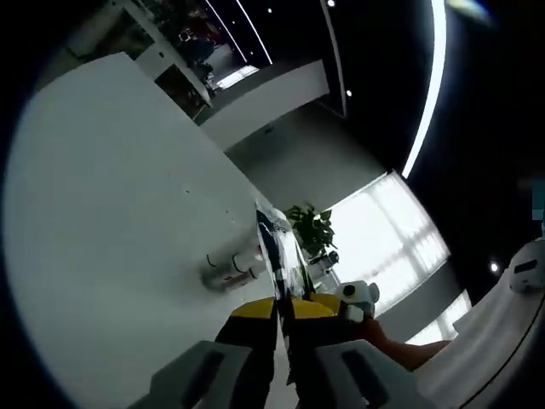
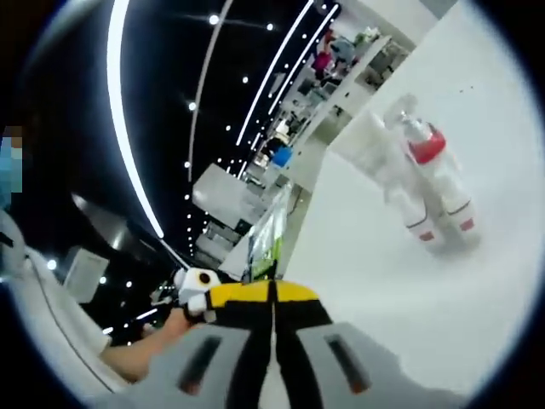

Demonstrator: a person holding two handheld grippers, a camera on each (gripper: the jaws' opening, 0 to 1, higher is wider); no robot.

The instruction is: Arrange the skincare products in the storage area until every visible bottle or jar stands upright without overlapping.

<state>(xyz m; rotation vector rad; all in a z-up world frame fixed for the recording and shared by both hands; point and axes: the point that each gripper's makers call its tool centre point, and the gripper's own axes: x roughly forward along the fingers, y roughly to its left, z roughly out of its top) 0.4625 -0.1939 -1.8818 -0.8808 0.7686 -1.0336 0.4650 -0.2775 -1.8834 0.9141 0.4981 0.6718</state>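
Left gripper view: left gripper (image 1: 279, 311) nearest, its yellow-tipped jaws pressed together, clenched on nothing. Just beyond the tips, a silver-capped bottle (image 1: 228, 271) lies on its side on the white table (image 1: 111, 213), with a tall dark-and-white tube (image 1: 271, 243) beside it to the right. Farther off, a green plant (image 1: 313, 228) in front of a bright window (image 1: 387, 234). Right gripper view: right gripper (image 2: 273, 298) also clenched, empty, jaws meeting at the yellow tips. Well beyond, to the right on the table (image 2: 375, 281), a cluster of white bottles with red bands (image 2: 430, 183) lying together, touching. Far back, shelving (image 2: 341, 77) and ceiling light strips (image 2: 128, 128).
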